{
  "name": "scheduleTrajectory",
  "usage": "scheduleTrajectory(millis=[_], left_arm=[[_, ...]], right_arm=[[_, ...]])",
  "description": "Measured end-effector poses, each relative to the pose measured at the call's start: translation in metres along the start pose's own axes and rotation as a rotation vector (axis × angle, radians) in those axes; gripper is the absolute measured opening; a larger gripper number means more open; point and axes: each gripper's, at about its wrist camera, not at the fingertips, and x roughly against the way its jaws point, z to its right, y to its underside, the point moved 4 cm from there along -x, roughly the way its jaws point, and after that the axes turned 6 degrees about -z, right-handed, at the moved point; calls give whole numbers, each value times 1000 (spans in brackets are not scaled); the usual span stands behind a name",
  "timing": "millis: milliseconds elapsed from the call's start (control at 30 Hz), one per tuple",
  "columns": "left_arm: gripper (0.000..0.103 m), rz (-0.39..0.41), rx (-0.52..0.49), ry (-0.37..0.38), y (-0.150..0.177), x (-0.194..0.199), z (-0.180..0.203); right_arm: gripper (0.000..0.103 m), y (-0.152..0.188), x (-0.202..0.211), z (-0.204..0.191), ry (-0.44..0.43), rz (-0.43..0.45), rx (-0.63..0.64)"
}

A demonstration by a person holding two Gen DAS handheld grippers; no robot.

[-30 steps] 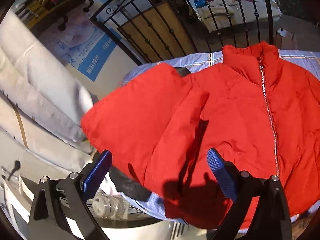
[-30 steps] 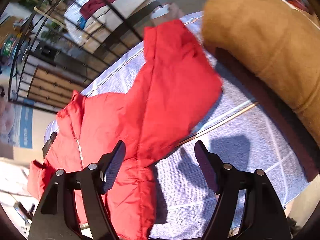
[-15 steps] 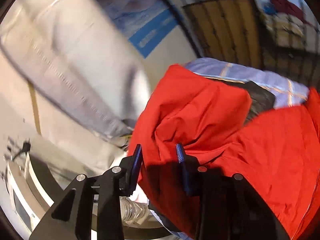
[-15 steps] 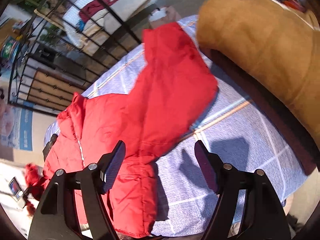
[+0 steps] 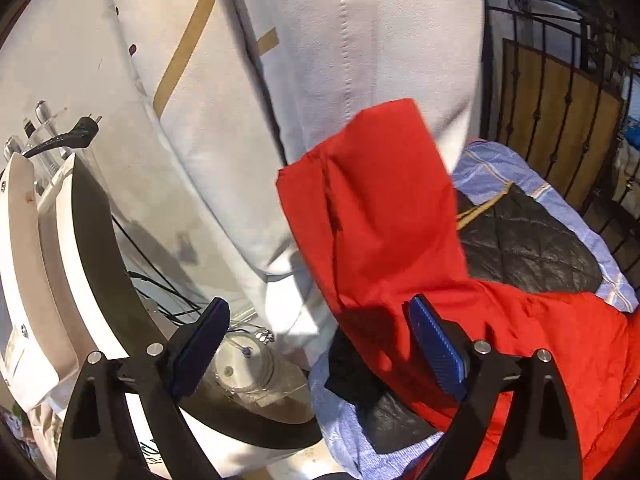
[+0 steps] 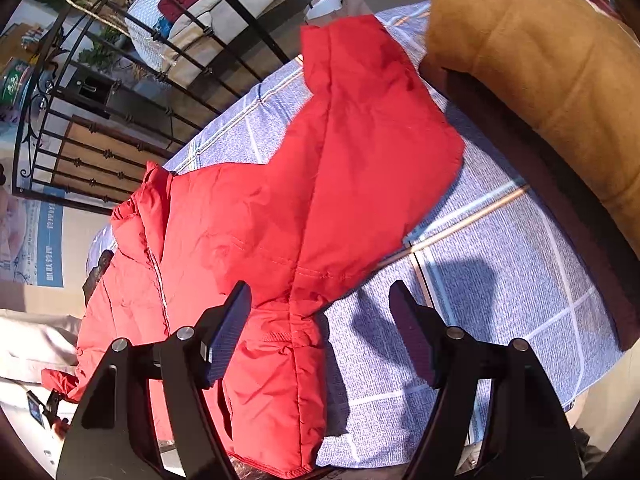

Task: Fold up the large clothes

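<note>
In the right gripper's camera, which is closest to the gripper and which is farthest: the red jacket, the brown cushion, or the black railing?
From the right gripper:
1. The red jacket, nearest; its side edge lies right between the open fingers.
2. The brown cushion, farther off to the right, beyond the blue checked cloth.
3. The black railing, farthest, up left behind the table.

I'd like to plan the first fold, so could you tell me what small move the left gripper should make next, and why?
Probably ease the left gripper forward and right, then close on the red sleeve. Its jaws stand open and empty, and that sleeve juts off the blue checked cloth toward the white cushions. The right gripper is also open.
</note>
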Motion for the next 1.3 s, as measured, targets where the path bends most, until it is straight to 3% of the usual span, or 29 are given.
scheduleTrajectory(millis=[200,267,333,467,733,900,967,1033,1133,1300], left_arm=[[91,101,-204,143,49,66,76],[92,80,-283,233,69,78,113],[92,58,-344,276,92,84,149],[92,-49,-430,387,148,94,204],[92,-112,-558,382,225,110,236],[92,-157,-565,368,240,104,232],[92,-157,-576,357,246,104,237],[92,-154,-595,361,250,108,242],[92,-146,-628,379,256,115,252],[92,-139,-665,405,269,122,266]], right_arm=[[71,-33,0,-15,51,30,56],[71,-55,-3,-21,104,29,71],[71,-77,-10,-25,128,25,78],[71,-117,-29,-24,167,16,36],[71,-171,-70,3,296,19,-82],[71,-175,-86,13,310,3,-89],[62,-173,-91,12,325,3,-49],[39,-169,-96,12,348,-3,-3],[18,-163,-95,10,368,7,48],[9,-155,-65,-17,311,86,93]])
